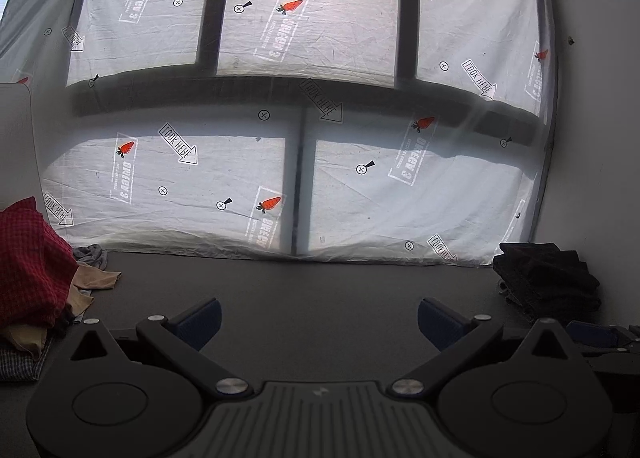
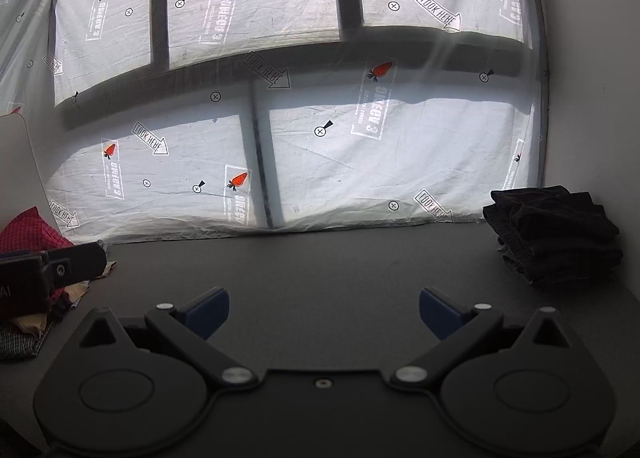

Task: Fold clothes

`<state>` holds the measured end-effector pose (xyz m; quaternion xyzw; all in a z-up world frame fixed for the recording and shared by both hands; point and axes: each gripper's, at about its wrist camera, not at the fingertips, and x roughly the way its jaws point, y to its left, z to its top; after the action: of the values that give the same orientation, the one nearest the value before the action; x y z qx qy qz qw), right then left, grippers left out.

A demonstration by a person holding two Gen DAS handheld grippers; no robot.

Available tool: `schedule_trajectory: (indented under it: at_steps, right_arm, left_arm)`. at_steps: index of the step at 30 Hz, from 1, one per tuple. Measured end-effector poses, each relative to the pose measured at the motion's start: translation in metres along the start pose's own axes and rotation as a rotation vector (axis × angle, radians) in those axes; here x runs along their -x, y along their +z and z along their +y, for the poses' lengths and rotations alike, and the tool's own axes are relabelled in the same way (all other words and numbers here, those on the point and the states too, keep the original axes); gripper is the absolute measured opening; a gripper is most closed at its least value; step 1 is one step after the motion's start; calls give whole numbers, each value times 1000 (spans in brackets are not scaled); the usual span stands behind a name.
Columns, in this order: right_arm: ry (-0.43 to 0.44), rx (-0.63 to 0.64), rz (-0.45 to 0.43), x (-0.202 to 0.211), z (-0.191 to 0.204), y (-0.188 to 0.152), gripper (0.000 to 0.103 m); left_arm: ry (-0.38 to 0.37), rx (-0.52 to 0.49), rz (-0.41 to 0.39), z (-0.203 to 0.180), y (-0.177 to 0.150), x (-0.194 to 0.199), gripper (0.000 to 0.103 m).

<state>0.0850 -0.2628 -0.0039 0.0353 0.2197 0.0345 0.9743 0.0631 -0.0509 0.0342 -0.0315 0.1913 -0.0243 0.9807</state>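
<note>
A heap of unfolded clothes lies at the table's left edge, topped by a red checked garment (image 1: 28, 266) (image 2: 28, 232), with a tan piece (image 1: 94, 278) and a blue plaid piece (image 1: 18, 364) under it. At the right by the wall sits a stack of folded dark clothes (image 1: 548, 278) (image 2: 556, 238). My left gripper (image 1: 319, 322) is open over bare dark tabletop, nothing between its blue pads. My right gripper (image 2: 324, 312) is also open and empty. The left gripper's body (image 2: 48, 270) shows at the left of the right wrist view, in front of the heap.
The dark grey table (image 1: 312, 290) (image 2: 320, 258) runs back to a window covered by a printed white sheet (image 1: 360, 178) (image 2: 360, 162). A white wall (image 1: 592, 138) closes the right side. A pale rounded object (image 1: 14, 138) stands at the left.
</note>
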Motion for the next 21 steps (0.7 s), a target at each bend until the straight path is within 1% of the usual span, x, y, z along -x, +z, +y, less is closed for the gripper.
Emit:
schedule_trajectory:
  at_steps: [2, 4, 8, 10, 16, 21]
  right_arm:
    - [3, -6, 24, 19, 25, -11, 103]
    - [5, -15, 42, 37, 46, -21, 103]
    - [-5, -45, 109, 65, 78, -37, 103]
    - [5, -35, 132, 74, 89, -46, 102]
    - [3, 8, 178, 98, 118, -72, 103]
    - [-11, 15, 184, 109, 126, -82, 103]
  left_arm:
    - [-3, 1, 19, 21, -7, 17, 103]
    - [13, -9, 52, 37, -15, 32, 103]
    - [42, -22, 119, 60, -31, 53, 103]
    - [51, -25, 144, 73, -41, 64, 103]
    - [84, 7, 174, 96, -57, 93, 103]
    - [74, 17, 175, 104, -63, 103, 103]
